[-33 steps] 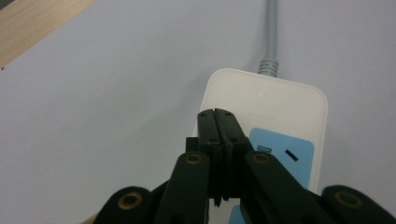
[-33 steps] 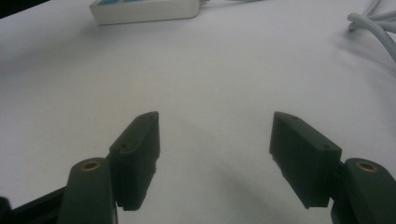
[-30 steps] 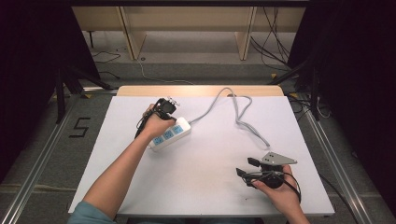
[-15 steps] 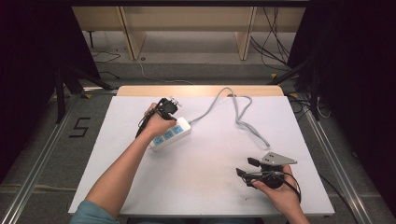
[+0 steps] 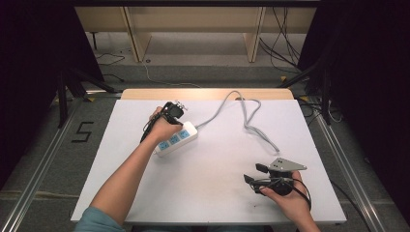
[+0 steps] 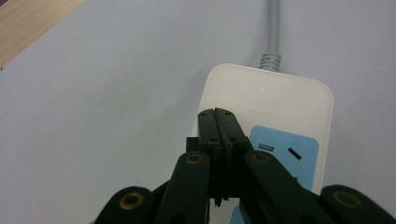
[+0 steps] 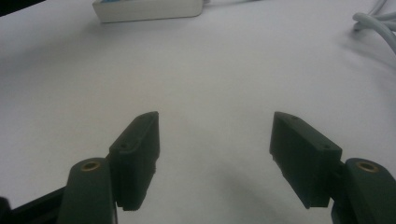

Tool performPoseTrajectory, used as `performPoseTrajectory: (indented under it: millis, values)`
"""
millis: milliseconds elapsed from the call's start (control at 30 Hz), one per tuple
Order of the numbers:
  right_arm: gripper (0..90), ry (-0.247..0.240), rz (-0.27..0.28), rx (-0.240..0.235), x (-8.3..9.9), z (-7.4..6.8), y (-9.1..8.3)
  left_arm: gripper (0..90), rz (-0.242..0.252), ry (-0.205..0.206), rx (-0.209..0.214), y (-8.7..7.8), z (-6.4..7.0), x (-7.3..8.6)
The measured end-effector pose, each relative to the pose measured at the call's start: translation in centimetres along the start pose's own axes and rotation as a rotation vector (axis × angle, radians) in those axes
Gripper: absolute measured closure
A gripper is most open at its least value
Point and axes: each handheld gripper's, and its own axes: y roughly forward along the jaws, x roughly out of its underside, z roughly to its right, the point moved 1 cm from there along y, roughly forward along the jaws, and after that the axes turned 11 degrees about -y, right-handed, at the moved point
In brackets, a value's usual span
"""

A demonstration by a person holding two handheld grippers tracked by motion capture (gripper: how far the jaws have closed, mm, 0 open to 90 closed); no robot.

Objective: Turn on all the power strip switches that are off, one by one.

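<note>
A white power strip (image 5: 177,137) with blue sockets lies on the left half of the white table (image 5: 212,193). Its grey cable (image 5: 251,126) runs off to the right in loops. My left gripper (image 5: 172,110) is at the strip's far end, held by a hand. In the left gripper view its jaws are pressed together with nothing between them. The left gripper (image 6: 217,115) points down over the strip (image 6: 285,95) beside a blue socket (image 6: 286,148), near where the cable (image 6: 272,28) enters. My right gripper (image 5: 253,174) rests open at the front right, and in its own view the right gripper (image 7: 215,128) has bare table between its jaws.
A wooden strip (image 5: 208,93) edges the table's back. In the right gripper view the power strip (image 7: 149,10) lies far ahead and cable loops (image 7: 379,25) sit at the upper right. Floor, metal rails and loose wires surround the table.
</note>
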Motion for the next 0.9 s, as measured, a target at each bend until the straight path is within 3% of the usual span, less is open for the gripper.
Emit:
performPoseTrajectory:
  millis: [133,400,567,667,900]
  values:
    - [34.3,0.001,0.0,0.002,0.0,0.0,0.0,89.9,0.004,0.008,-0.01,0.0,0.2,0.0]
    - [34.3,0.004,0.002,0.005,0.0,0.1,0.0,89.6,0.015,-0.032,0.023,0.0,-0.4,0.1]
    - [34.3,0.005,0.004,0.005,0.0,0.2,-0.1,89.3,0.026,-0.039,0.012,0.0,-0.7,0.1]
    - [34.3,0.008,0.004,0.004,0.0,0.2,-0.1,82.0,0.032,-0.048,0.002,-0.1,-1.0,0.1]
    - [34.3,0.006,0.0,0.002,0.1,0.2,0.0,79.1,0.045,-0.065,0.007,-0.4,-1.2,0.1]
